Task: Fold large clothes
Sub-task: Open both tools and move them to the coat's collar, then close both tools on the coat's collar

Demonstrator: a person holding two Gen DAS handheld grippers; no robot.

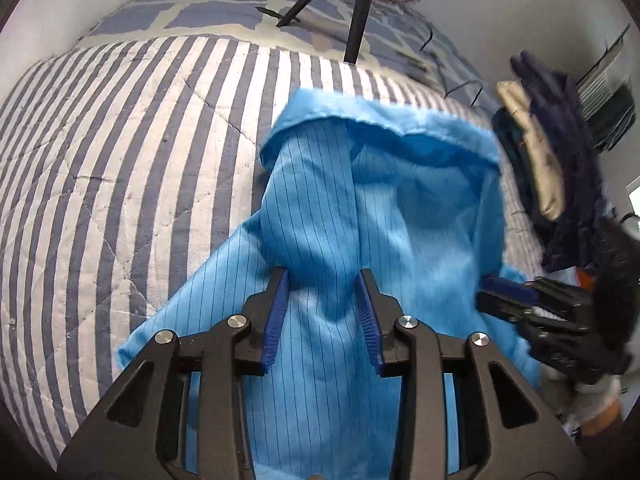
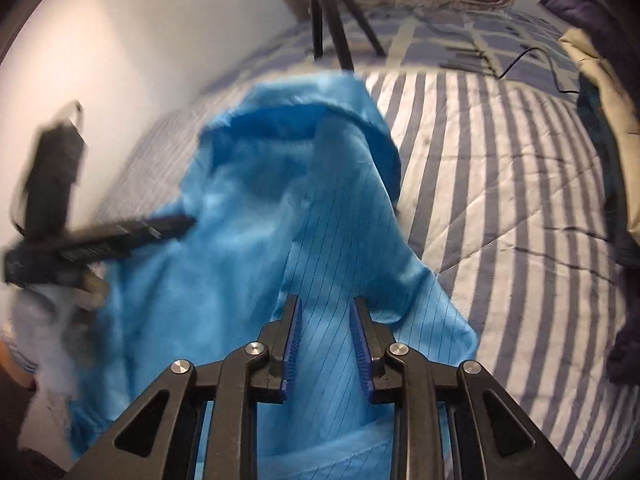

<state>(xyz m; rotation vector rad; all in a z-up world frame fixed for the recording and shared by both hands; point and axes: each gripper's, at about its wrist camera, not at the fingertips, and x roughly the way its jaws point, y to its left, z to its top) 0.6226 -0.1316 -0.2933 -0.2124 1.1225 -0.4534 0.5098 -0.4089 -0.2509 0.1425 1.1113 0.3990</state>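
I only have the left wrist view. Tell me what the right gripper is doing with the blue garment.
Observer: The right gripper has its jaws apart, and the blue garment runs between them. I cannot tell if it pinches.
Operator: Describe my left gripper from that side.
Observer: The left gripper is blurred and reaches in over the garment's left side, in front of the white wall.
Operator: Count the tripod legs.
Observer: Three tripod legs show beyond the garment.

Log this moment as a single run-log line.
stage: mid-fold | left gripper: open, over blue garment | right gripper: open, over same garment | surface: striped quilt
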